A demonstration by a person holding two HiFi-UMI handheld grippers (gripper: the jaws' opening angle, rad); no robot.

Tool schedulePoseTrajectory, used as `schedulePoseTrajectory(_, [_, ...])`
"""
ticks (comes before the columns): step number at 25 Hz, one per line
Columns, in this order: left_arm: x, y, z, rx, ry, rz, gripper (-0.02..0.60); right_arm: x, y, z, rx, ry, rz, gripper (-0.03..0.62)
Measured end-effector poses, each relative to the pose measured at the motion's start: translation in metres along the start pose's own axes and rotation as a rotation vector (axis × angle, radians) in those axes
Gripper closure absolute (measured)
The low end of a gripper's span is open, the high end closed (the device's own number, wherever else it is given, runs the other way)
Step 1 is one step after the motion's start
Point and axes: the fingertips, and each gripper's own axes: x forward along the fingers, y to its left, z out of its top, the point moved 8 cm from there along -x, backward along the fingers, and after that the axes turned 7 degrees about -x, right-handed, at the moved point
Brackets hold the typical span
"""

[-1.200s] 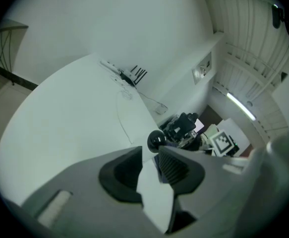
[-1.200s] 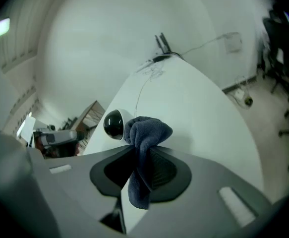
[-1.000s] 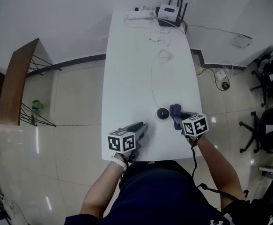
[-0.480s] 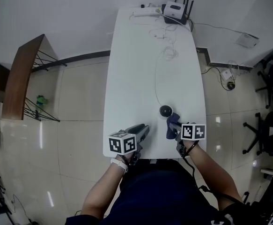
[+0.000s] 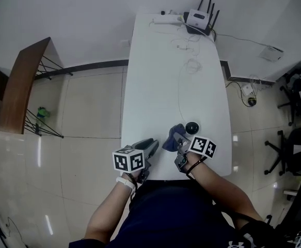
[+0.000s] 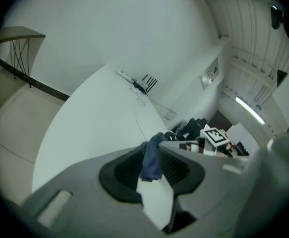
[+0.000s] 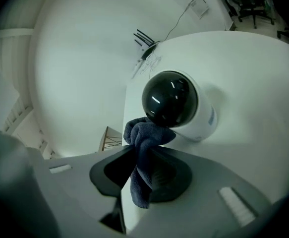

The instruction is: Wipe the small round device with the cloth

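Observation:
The small round device (image 5: 192, 127) has a black dome on a white body (image 7: 170, 99) and stands near the table's front edge. My right gripper (image 5: 179, 144) is shut on a bunched dark blue cloth (image 7: 146, 133), whose top touches the dome's lower left side. In the head view the cloth (image 5: 171, 138) lies just left of the device. My left gripper (image 5: 151, 146) rests at the front edge with its jaws a little apart and holds nothing. From the left gripper view the cloth (image 6: 151, 157) shows through that gap, and the right gripper (image 6: 213, 138) shows behind it.
A white cable (image 5: 184, 87) runs from the device up the white table (image 5: 150, 76) to a router (image 5: 199, 18) and a power strip (image 5: 165, 18) at the far end. A wooden rack (image 5: 18, 81) stands on the floor at left and office chairs (image 5: 300, 87) at right.
The right gripper has carried the cloth from the device's right side round its front to its left side. The left gripper has stayed at the table's front edge.

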Motion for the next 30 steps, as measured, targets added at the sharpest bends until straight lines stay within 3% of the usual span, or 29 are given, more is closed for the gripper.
schedulePoseTrajectory(4, [-0.014,0.012,0.008,0.03,0.009,-0.007,0.479,0.016,0.011,0.007,-0.027,-0.021,-0.009,0.514])
schedulePoseTrajectory(8, [-0.007,0.012,0.017,0.071,0.062,-0.073,0.479,0.014,0.02,0.001,-0.069,-0.02,-0.016,0.514])
schedulePoseTrajectory(11, [0.008,0.018,0.014,0.062,0.097,-0.093,0.479,0.008,0.019,-0.012,-0.111,0.03,-0.02,0.514])
schedulePoseTrajectory(15, [0.033,0.02,-0.003,0.037,0.15,-0.088,0.479,-0.013,0.007,-0.021,-0.088,0.036,-0.034,0.514])
schedulePoseTrajectory(23, [0.071,-0.031,-0.054,0.091,0.273,-0.132,0.479,-0.077,-0.031,-0.015,-0.042,-0.037,-0.049,0.516])
schedulePoseTrajectory(30, [0.084,-0.063,-0.081,0.114,0.284,-0.129,0.479,-0.117,-0.057,-0.001,-0.043,-0.106,-0.01,0.514])
